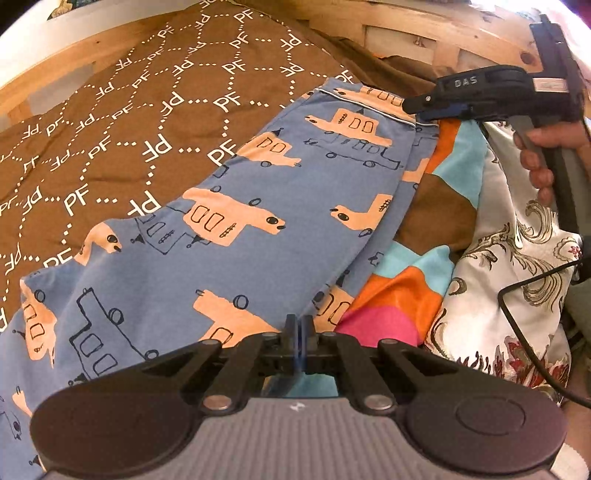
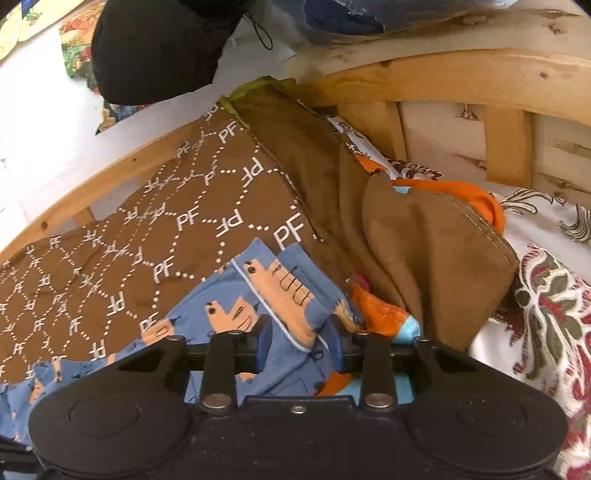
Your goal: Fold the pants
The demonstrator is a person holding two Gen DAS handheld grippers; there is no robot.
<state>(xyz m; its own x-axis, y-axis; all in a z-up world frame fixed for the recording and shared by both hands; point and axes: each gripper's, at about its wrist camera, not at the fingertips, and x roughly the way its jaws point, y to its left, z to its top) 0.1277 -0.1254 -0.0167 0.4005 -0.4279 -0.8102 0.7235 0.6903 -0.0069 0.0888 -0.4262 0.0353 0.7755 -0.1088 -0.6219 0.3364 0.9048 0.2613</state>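
Left gripper (image 1: 299, 328) jaws pinched together, right gripper (image 2: 301, 332) jaws wide around pants (image 1: 236, 206) cuff; hem may slip free when I lift

Blue truck-print pants (image 1: 229, 206) flat on brown quilt (image 1: 110, 122)

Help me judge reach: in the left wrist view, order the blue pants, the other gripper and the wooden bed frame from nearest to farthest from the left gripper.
1. blue pants, directly ahead.
2. right gripper, upper right.
3. wooden bed frame, top.
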